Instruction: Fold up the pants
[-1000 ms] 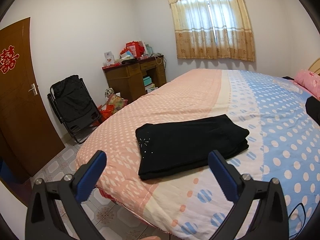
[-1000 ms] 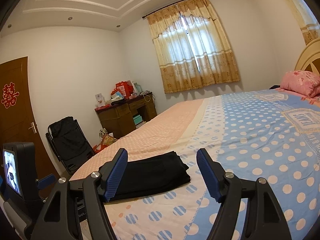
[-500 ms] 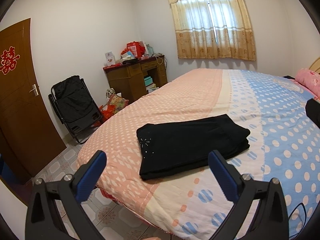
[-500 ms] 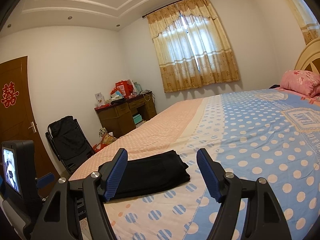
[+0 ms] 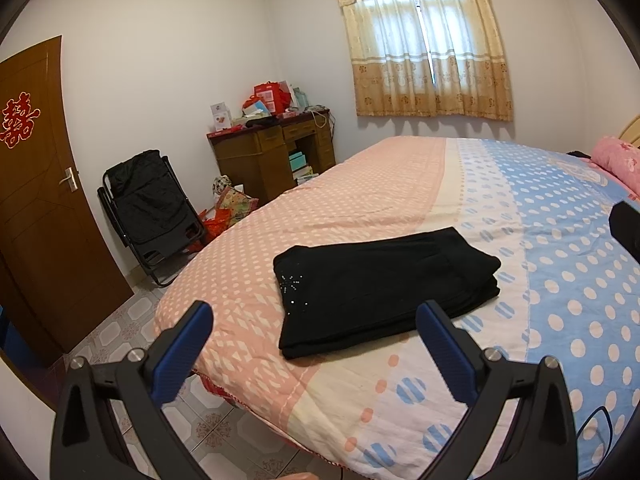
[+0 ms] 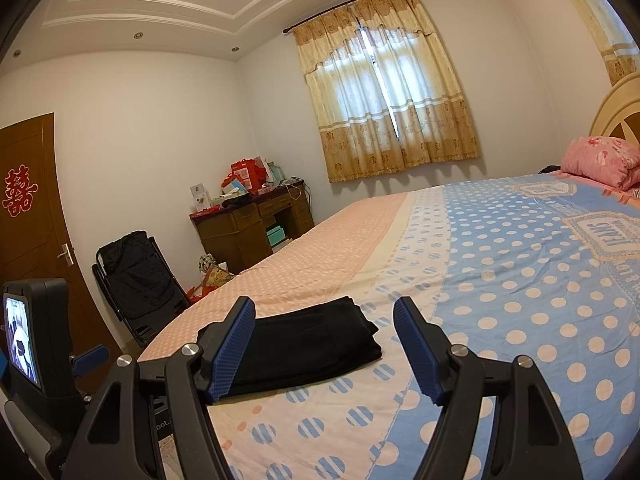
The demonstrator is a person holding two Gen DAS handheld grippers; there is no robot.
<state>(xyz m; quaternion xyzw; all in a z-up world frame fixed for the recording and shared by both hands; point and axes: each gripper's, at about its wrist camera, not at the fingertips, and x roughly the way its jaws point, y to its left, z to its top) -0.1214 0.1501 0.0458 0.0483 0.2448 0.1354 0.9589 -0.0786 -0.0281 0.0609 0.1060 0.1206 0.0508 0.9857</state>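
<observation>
On the near corner of the bed (image 5: pixel 360 200), right where the pink dotted part of the quilt meets the cream band, we have the black pants (image 5: pixel 380 284) lying folded into a flat, tidy rectangle, a small sparkle of beads at one corner. Our left gripper (image 5: pixel 314 338) hangs over the bed's edge just short of the pants, jaws spread wide, nothing between the blue pads. Over to the right gripper (image 6: pixel 324 348), and it's the same story: jaws well apart, empty, hovering low beside the pants (image 6: pixel 304 348), not touching them. At the left edge of the right wrist view we catch the back of the other handset with its little lit screen (image 6: pixel 20 348). Beyond the bed, a cluttered wooden desk (image 5: pixel 272 152), a black folding chair (image 5: pixel 148 208) and the curtained window (image 5: pixel 424 44).
</observation>
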